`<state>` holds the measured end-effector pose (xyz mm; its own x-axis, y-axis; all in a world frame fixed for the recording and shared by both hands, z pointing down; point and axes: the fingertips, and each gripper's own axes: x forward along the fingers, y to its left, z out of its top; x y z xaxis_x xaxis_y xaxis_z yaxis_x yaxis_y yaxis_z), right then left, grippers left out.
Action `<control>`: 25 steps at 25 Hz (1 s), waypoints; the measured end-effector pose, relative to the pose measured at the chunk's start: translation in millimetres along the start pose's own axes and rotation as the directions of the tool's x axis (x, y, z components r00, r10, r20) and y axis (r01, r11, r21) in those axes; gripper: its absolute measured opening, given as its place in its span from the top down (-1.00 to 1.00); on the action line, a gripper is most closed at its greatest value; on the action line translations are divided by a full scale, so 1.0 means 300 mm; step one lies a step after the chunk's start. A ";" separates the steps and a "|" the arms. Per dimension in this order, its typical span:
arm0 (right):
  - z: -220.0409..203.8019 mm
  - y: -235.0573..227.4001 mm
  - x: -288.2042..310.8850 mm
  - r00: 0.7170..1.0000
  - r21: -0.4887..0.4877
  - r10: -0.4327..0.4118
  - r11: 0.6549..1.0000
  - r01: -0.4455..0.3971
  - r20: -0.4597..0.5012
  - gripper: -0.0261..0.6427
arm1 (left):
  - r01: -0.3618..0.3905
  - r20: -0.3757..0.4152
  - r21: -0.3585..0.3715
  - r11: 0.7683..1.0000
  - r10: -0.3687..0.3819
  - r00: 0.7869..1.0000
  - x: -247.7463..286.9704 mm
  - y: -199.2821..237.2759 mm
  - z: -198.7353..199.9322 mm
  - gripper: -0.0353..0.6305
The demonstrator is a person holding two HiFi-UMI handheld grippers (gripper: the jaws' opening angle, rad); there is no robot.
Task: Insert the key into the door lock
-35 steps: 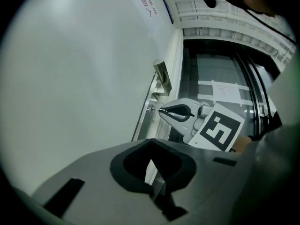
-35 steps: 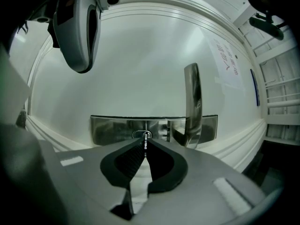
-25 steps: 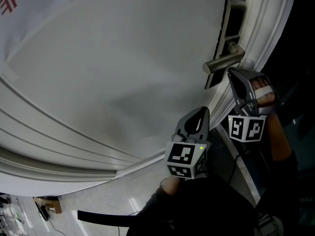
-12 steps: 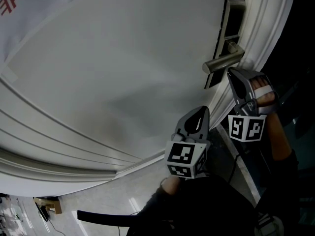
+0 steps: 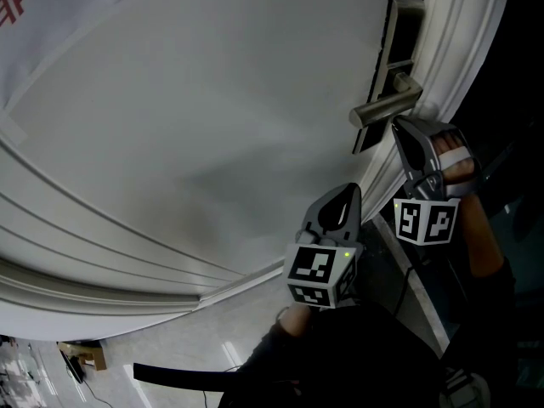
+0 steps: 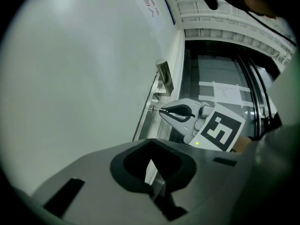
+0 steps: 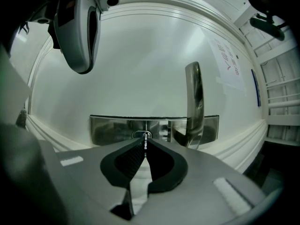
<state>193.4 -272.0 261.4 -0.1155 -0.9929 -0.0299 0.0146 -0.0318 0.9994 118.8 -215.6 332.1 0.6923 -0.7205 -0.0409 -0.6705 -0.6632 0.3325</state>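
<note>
Pointing at the keyhole [image 7: 142,135], the key [image 7: 146,145] is held edge-on between the closed jaws of the right gripper [image 7: 145,143], and only a thin bright sliver of it is seen past the fingertips. Its tip is seen at the mouth of the keyhole; whether it has entered cannot be told from any view. The keyhole is set in a polished metal lock plate [image 7: 112,128], which is mounted on the white door [image 7: 140,69] close to its moulded edge. A metal lever handle [image 7: 193,97] is fixed to the same plate, just beside the keyhole, and stands out from the door. In the head view the right gripper is seen just beside the free end of the handle, and a hand [image 5: 455,170] is wrapped round its grip by the marker cube.

The left gripper [image 6: 150,146] is held near the right one and touches neither the lock plate nor the handle; its jaws are brought together and nothing is caught between them. From its own view the right gripper is seen side-on, with the key bridging the short gap to the lock plate. A sheet with red print [image 5: 42,32] is stuck on the door, well apart from the lock
</note>
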 end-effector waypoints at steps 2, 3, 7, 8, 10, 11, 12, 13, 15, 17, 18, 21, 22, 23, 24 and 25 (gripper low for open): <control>0.001 0.000 0.001 1.000 -0.002 0.001 1.000 -0.001 0.001 0.89 | -0.001 0.000 -0.004 1.000 0.001 1.000 0.000 0.003 0.000 0.89; 0.001 0.000 0.001 1.000 -0.002 0.001 1.000 -0.001 0.001 0.89 | -0.002 0.001 -0.007 1.000 0.002 1.000 0.000 0.006 0.000 0.89; 0.001 0.000 0.002 1.000 -0.004 0.002 1.000 -0.002 0.002 0.89 | -0.002 0.002 -0.009 1.000 0.002 1.000 0.001 0.008 0.001 0.89; 0.001 0.000 0.002 1.000 -0.005 0.002 1.000 -0.002 0.002 0.89 | -0.001 0.001 -0.008 1.000 0.001 1.000 0.002 0.007 0.000 0.89; 0.000 0.001 0.001 1.000 -0.007 0.002 1.000 -0.002 0.002 0.89 | 0.000 -0.001 -0.005 1.000 0.000 1.000 0.003 0.007 -0.001 0.89; -0.001 0.001 0.001 1.000 -0.007 0.002 1.000 -0.002 0.001 0.89 | 0.000 0.000 -0.005 1.000 0.000 1.000 0.003 0.007 0.000 0.89; -0.001 0.000 0.002 1.000 -0.008 0.002 1.000 -0.002 0.000 0.89 | 0.001 0.001 -0.004 1.000 -0.001 1.000 0.003 0.007 0.001 0.89; -0.001 0.000 0.002 1.000 -0.008 0.002 1.000 -0.002 0.000 0.89 | 0.001 0.003 -0.003 1.000 -0.001 1.000 0.003 0.007 0.004 0.89; 0.000 0.000 0.002 1.000 -0.008 0.003 1.000 -0.003 -0.002 0.89 | 0.003 0.005 -0.001 1.000 -0.003 1.000 0.001 0.007 0.007 0.89; 0.000 0.001 0.002 1.000 -0.009 0.003 1.000 -0.003 -0.002 0.89 | 0.005 0.005 0.001 1.000 -0.005 1.000 0.000 0.005 0.008 0.89; 0.000 0.001 0.002 1.000 -0.009 0.002 1.000 -0.002 -0.002 0.89 | 0.005 0.005 0.003 1.000 -0.005 1.000 0.000 0.004 0.008 0.89; 0.000 0.000 0.003 1.000 -0.012 0.001 1.000 -0.001 -0.002 0.89 | 0.006 0.007 0.007 1.000 -0.006 1.000 -0.002 0.004 0.012 0.89; 0.000 -0.001 0.003 1.000 -0.012 0.001 1.000 -0.001 -0.003 0.89 | 0.007 0.008 0.008 1.000 -0.007 1.000 -0.003 0.005 0.015 0.89; 0.001 -0.001 0.003 1.000 -0.013 0.000 1.000 0.000 -0.004 0.89 | 0.007 0.009 0.009 1.000 -0.007 1.000 -0.003 0.005 0.017 0.89; 0.001 -0.001 0.003 1.000 -0.013 0.001 1.000 -0.001 -0.004 0.89 | 0.008 0.010 0.010 1.000 -0.008 1.000 -0.004 0.004 0.019 0.89; 0.001 -0.001 0.003 1.000 -0.013 0.001 1.000 -0.001 -0.005 0.89 | 0.009 0.009 0.010 1.000 -0.009 1.000 -0.005 0.003 0.019 0.89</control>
<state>193.1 -272.8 261.1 -0.1103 -0.9935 -0.0286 0.0276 -0.0318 0.9991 115.5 -216.4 327.0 0.6958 -0.7163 -0.0525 -0.6671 -0.6716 0.3224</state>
